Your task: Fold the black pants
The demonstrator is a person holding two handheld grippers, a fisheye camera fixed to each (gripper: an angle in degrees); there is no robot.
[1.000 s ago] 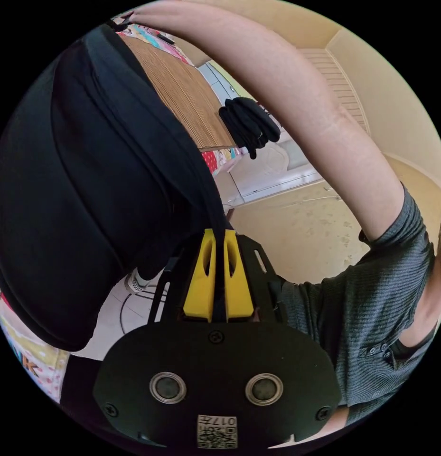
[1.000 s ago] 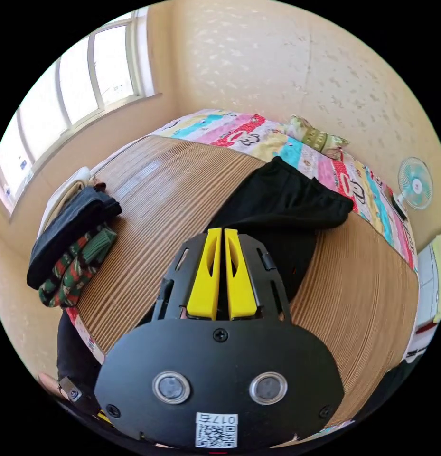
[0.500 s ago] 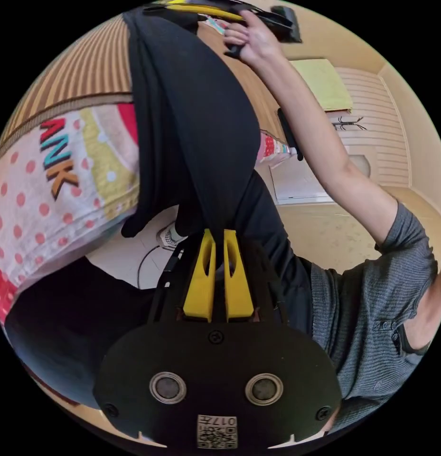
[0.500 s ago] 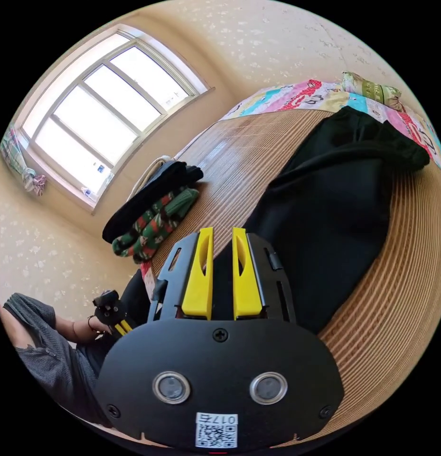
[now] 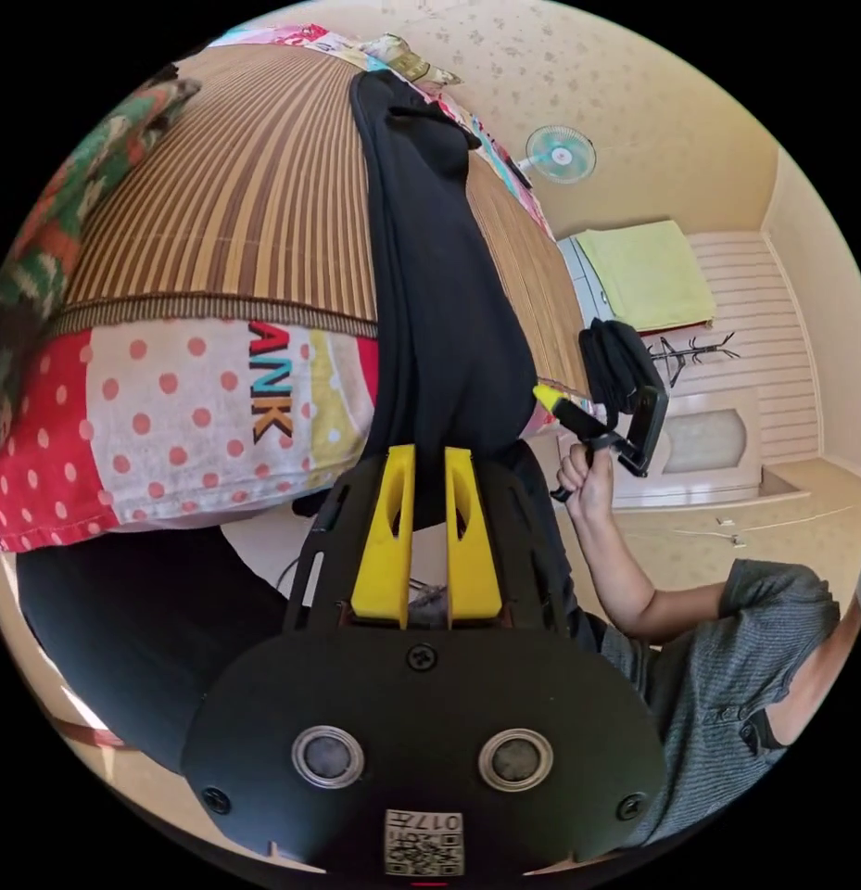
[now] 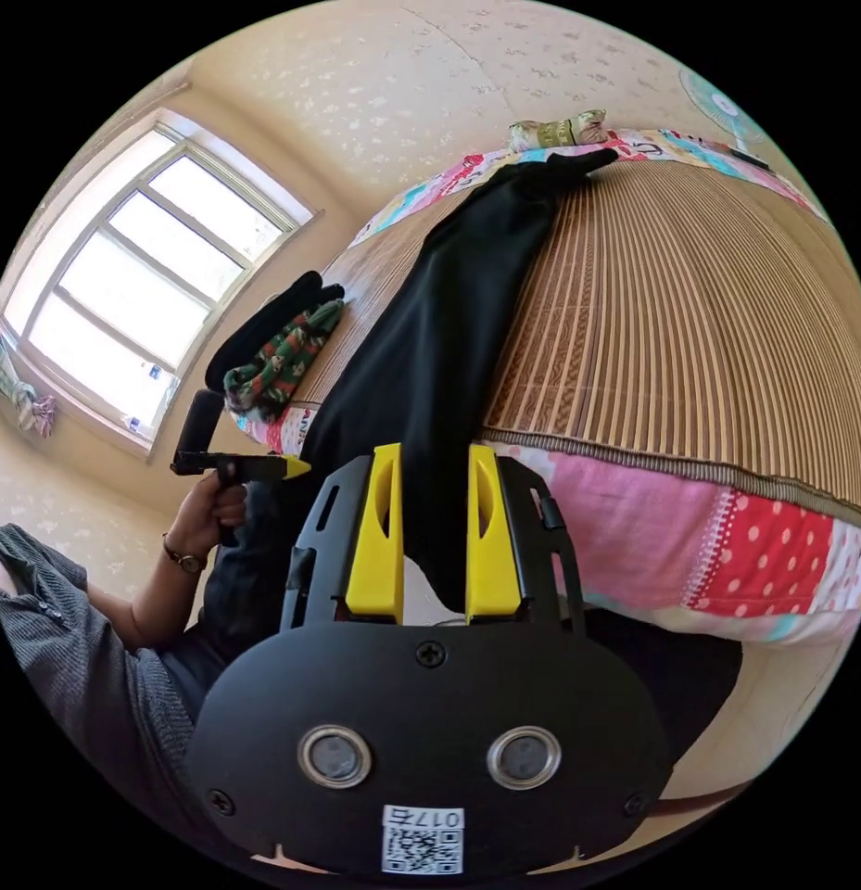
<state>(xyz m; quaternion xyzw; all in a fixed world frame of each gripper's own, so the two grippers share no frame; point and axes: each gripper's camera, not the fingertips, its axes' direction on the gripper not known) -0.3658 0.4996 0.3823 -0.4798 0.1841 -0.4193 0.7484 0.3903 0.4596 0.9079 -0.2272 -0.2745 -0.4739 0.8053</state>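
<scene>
1. Plainly, the near end of the black pants (image 5: 439, 278) was hard to follow: in the left gripper view it dropped off the bed's edge and vanished behind the left gripper (image 5: 430, 452), so the hem could not be seen.
2. Whether cloth touched that gripper's yellow jaws could not be made out. They stood a little apart, with dark fabric behind the tips and pale floor showing through the lower gap.
3. In the right gripper view the right gripper (image 6: 434, 450) had its jaws wide apart. The hanging end of the pants ran down between them, and nothing showed them pressing on it.
4. Beyond both grippers the pants lay as one long, narrow black strip stretched straight away across the striped mat (image 5: 245, 204), with the far end near a pillow (image 6: 555, 130) at the wall.
5. The cloth looked smooth and plain, with a few long creases; seams and waistband were too dark to tell.
6. To the right of the left gripper, a hand (image 5: 586, 482) held the other gripper, its yellow tip just beside the pants' edge.
7. Left of the right gripper, a hand (image 6: 212, 510) held the opposite tool, its tip near the pants.
8. A pile of folded clothes (image 6: 282, 348) sat on the mat, left of the pants and apart from them.
9. The person's grey sleeve was cut off at each view's rim.
</scene>
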